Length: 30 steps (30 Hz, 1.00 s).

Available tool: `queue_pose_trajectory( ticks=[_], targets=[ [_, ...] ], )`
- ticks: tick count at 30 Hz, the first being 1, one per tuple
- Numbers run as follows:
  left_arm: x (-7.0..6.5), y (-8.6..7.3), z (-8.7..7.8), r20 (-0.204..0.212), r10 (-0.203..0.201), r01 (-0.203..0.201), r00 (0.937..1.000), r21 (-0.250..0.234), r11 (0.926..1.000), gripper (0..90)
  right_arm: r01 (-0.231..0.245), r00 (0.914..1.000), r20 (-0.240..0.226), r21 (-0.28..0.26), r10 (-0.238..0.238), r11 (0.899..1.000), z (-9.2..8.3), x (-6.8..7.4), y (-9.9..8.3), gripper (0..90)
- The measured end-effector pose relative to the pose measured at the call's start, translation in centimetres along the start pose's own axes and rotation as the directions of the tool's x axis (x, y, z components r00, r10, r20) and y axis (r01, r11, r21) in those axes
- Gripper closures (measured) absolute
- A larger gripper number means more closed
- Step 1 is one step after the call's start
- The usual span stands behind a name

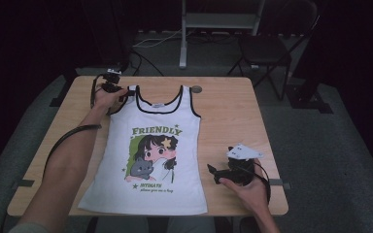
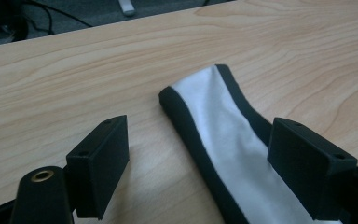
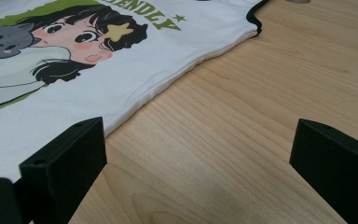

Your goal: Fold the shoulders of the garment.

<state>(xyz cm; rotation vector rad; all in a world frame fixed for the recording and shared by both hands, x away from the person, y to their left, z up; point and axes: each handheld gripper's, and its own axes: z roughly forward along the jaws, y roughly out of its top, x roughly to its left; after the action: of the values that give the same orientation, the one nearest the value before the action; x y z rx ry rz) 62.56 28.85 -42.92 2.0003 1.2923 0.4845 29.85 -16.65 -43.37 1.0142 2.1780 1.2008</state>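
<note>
So the left gripper (image 1: 122, 92) is up at the far left of the wooden counter (image 1: 228, 102), jaws spread wide with the tank top's black-trimmed shoulder strap (image 2: 223, 140) lying between them, nothing clamped. The white tank top (image 1: 150, 155) itself is laid out flat in the middle of the counter, cartoon girl-and-cat print facing up. Over on the right, the right gripper (image 1: 212, 171) sits low just beside the shirt's side seam, jaws released too, only bare wood between them.
</note>
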Motion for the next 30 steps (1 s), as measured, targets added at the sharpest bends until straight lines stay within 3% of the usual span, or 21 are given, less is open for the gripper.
queue_pose_trajectory(
  ticks=[1,3,10,15,17,18,19,20,23,25,30],
  targets=[
    [-0.3,0.3,0.2,-0.003,0.025,-0.025,0.9997,0.023,0.9994,20.1,0.001,1.0,0.002,-0.004,-0.001,1.0,0.0,0.0,0.0,3.4],
    [-0.4,0.4,0.3,-0.007,0.031,-0.031,0.9995,0.028,0.9991,20.2,0.005,1.0,0.001,-0.005,-0.005,1.0,0.0,0.1,0.1,3.4],
    [-1.2,0.8,1.2,-0.028,0.019,-0.018,0.9994,0.042,0.999,23.9,0.018,0.9998,0.005,-0.009,-0.018,1.0,-0.3,0.2,0.0,4.3],
    [-1.6,1.1,1.2,-0.028,0.038,-0.036,0.9989,0.049,0.9981,36.8,0.022,0.9997,0.006,-0.013,-0.022,1.0,-0.3,0.1,-0.1,4.4],
    [-1.7,1.2,1.2,-0.037,0.044,-0.042,0.9983,0.052,0.9978,51.3,0.028,0.9996,0.005,-0.008,-0.028,1.0,-0.3,0.1,-0.1,4.4],
    [-1.7,1.2,1.1,-0.04,0.038,-0.037,0.9985,0.049,0.9981,51.3,0.028,0.9996,0.005,-0.008,-0.028,1.0,-0.3,0.1,-0.1,4.4],
    [-1.7,1.1,1.1,-0.037,0.028,-0.027,0.9989,0.045,0.9986,61.4,0.029,0.9996,0.006,-0.005,-0.029,1.0,-0.3,0.2,-0.1,4.4],
    [-1.7,1.0,1.0,-0.032,0.011,-0.01,0.9994,0.038,0.9992,61.4,0.029,0.9996,0.006,-0.005,-0.029,1.0,-0.3,0.2,-0.1,4.4],
    [-1.5,0.7,0.7,0.021,-0.053,0.053,0.9983,0.006,0.9986,77.4,0.033,0.9994,0.007,-0.004,-0.033,0.999,-0.2,0.2,-0.2,4.4],
    [-1.4,0.7,0.4,0.066,-0.103,0.105,0.9924,-0.016,0.9944,82.9,0.041,0.9991,0.008,0.0,-0.041,0.999,-0.2,0.2,-0.2,4.4],
    [-1.9,1.0,-0.1,0.094,-0.092,0.094,0.9913,-0.016,0.9955,84.3,0.049,0.9987,0.007,0.006,-0.05,0.999,0.0,0.3,-0.2,4.5]
  ],
)
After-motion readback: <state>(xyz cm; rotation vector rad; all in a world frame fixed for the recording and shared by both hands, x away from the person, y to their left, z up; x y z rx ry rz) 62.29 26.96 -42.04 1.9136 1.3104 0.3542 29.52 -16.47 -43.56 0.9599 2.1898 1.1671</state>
